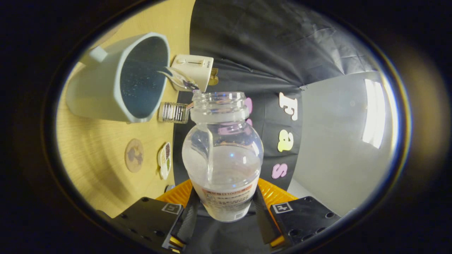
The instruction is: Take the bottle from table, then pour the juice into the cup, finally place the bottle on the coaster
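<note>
A clear plastic bottle point(222, 155) with no cap and a paper label near its base sits between my fingers, and my gripper point(226, 211) is shut on its lower part. The bottle is rolled on its side relative to the wooden table point(91, 151). Its open mouth point(219, 100) lies just beside the rim of the pale grey-blue cup point(116, 81), whose dark inside faces me. I cannot tell how much liquid is in the bottle, and no stream shows. A round wooden coaster point(134, 155) lies on the table below the cup.
A white socket block point(192, 68) with cables sits beyond the cup. A small ribbed glass point(173, 112) stands between the cup and the bottle neck. A small flat patterned piece point(164, 160) lies by the coaster. The black cloth wall point(268, 53) runs behind.
</note>
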The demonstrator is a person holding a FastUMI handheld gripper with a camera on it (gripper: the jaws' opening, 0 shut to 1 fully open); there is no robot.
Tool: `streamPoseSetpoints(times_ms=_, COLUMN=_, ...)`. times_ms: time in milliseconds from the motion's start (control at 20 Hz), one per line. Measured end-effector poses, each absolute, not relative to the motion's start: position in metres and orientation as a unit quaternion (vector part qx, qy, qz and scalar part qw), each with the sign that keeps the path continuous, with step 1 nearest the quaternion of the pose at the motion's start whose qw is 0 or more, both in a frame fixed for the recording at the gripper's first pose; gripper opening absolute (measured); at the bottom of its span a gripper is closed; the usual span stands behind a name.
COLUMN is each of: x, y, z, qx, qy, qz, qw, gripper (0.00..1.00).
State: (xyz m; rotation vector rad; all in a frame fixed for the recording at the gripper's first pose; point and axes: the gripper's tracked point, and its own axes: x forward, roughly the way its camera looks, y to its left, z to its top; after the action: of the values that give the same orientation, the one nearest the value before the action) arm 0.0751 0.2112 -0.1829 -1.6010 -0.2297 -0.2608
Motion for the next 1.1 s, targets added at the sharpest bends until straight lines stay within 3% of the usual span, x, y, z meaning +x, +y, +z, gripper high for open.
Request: streamPoseSetpoints(times_ms=1100, x=0.07, y=0.221, z=-0.174, qx=-0.748, qy=-0.116, qz=-0.115, qw=0.643, gripper=0.78)
